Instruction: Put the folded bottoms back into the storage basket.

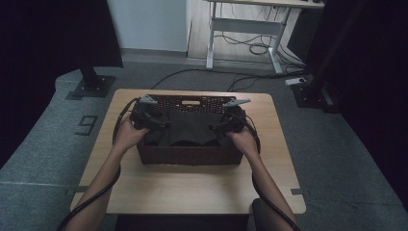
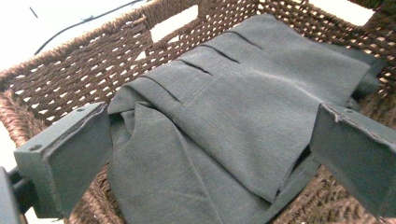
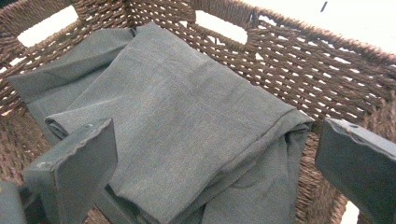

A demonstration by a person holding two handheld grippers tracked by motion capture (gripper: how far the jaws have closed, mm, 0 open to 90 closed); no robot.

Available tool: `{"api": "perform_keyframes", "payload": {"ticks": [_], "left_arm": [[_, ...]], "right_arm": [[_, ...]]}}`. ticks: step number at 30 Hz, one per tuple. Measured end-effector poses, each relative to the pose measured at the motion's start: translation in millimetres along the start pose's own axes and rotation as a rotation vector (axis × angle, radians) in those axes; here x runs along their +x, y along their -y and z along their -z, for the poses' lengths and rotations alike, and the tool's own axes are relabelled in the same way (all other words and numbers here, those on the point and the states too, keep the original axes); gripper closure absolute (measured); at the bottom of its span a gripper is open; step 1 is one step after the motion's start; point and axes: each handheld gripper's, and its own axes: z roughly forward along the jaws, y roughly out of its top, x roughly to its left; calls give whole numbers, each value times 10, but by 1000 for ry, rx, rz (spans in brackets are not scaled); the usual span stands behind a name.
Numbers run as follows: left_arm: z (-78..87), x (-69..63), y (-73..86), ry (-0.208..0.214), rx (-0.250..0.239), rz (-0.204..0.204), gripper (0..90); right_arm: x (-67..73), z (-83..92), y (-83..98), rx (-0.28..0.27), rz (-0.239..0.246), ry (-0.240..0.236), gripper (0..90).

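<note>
A folded dark grey garment [image 1: 185,129] lies inside a brown wicker basket [image 1: 190,155] on the wooden table. My left gripper [image 1: 155,122] hangs over the basket's left side, jaws wide apart above the cloth [image 2: 219,121], touching nothing. My right gripper [image 1: 219,126] hovers over the basket's right side, also open, with the folded cloth [image 3: 187,126] lying beneath its jaws. In the left gripper view the garment shows pleats and a folded edge. Neither gripper holds the fabric.
The woven basket walls [image 2: 93,65] with handle cut-outs [image 3: 219,29] surround the cloth closely. The light wooden table [image 1: 192,187] has free surface in front of the basket. Cables and a desk frame [image 1: 245,29] stand on the floor beyond.
</note>
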Motion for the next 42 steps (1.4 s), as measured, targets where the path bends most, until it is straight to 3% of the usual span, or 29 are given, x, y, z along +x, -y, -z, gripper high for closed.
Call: {"api": "perform_keyframes", "payload": {"ticks": [4,8,13,17,34,42], "left_arm": [[65,17,46,-4,-12,8,0],[128,37,101,-7,-21,-13,0],[200,48,175,-18,-22,-31,0],[262,72,242,-26,-19,-27,0],[535,236,605,-60,-29,28,0],[625,279,758,-73,-34,49,0]], "right_arm": [[-8,61,24,-2,7,6,0],[-20,127,49,-4,18,7,0],[-8,206,82,3,69,10,0],[-2,267,111,-6,77,12,0],[-87,524,265,-29,52,32,0],[-192,632,364,-28,2,41,0]]}}
